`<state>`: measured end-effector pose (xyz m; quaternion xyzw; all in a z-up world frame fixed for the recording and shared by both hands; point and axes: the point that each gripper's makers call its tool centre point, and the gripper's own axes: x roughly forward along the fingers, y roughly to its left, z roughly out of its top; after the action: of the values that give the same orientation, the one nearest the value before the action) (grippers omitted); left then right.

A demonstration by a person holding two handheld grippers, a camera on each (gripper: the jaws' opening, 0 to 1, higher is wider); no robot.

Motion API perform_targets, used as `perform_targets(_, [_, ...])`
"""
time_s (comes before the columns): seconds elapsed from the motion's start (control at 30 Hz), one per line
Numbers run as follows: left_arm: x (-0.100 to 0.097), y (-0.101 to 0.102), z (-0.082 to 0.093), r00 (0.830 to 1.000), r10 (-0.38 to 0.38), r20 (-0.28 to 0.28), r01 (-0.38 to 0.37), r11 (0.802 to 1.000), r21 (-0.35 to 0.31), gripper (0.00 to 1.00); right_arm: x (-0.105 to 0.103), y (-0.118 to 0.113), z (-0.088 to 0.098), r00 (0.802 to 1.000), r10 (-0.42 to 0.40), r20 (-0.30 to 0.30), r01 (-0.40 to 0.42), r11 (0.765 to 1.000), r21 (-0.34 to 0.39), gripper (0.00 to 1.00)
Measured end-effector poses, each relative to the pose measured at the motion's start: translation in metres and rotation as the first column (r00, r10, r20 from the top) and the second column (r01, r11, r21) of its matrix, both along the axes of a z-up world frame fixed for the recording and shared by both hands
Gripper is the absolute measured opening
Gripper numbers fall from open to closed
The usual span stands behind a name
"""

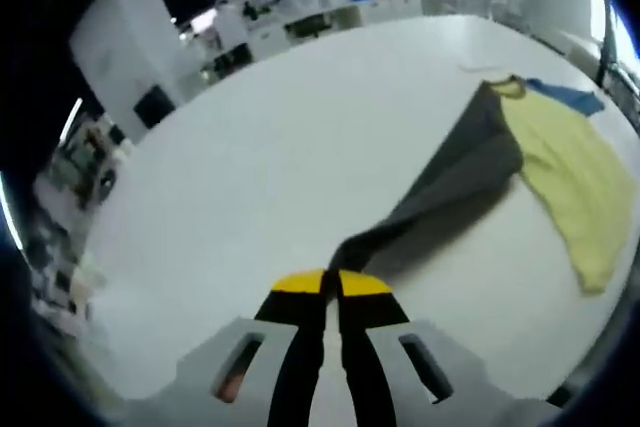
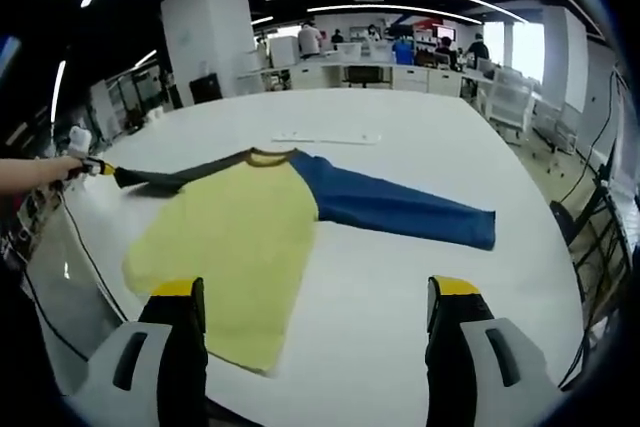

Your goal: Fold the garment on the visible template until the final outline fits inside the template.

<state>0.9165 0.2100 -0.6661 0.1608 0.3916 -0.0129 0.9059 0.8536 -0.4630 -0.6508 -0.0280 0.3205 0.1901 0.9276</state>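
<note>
Folding has hardly begun — the garment lies spread flat on the white tabletop, its grey sleeve pinched in the closed left tool, the right tool open and empty — every fold remains.

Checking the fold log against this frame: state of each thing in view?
Shirt: flat on the white table, unfolded, yellow body spread out.
Grey sleeve: pulled out straight, cuff pinched.
Blue sleeve: stretched out flat, free.
Left gripper: jaws shut on the grey sleeve's cuff.
Right gripper: jaws wide open, empty, above the shirt's hem.
</note>
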Motion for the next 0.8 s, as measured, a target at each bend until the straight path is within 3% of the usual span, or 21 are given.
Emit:
perform_targets(0.1, [0.005, 0.002, 0.007, 0.999, -0.019, 0.031, 0.017, 0.998, 0.057, 0.0, 0.001, 0.002, -0.002, 1.0, 0.005, -0.005, -0.005, 1.0, -0.002, 0.91])
perform_targets(0.17, [0.001, 0.002, -0.003, 0.999, -0.033, 0.011, 0.032, 0.996, 0.085, 0.0, 0.001, 0.002, -0.003, 1.0, 0.003, -0.008, -0.003, 1.0, -0.001, 0.91])
perform_targets(0.4, [-0.026, -0.004, -0.06, 0.996, -0.01, -0.091, 0.013, 1.0, 0.029, 0.0, -0.001, -0.001, -0.006, 1.0, 0.004, -0.024, -0.004, 1.0, -0.014, 0.91])
perform_targets(0.6, [-0.038, -0.003, -0.079, 0.991, 0.004, -0.135, -0.004, 1.0, 0.004, 0.0, -0.001, -0.002, -0.007, 0.999, 0.004, -0.032, -0.005, 1.0, -0.024, 0.91])
perform_targets(0.8, [-0.037, -0.003, -0.083, 0.989, 0.002, -0.145, -0.002, 1.0, -0.006, 0.0, 0.003, 0.003, -0.008, 0.999, 0.012, -0.036, -0.013, 0.999, -0.029, 0.91])
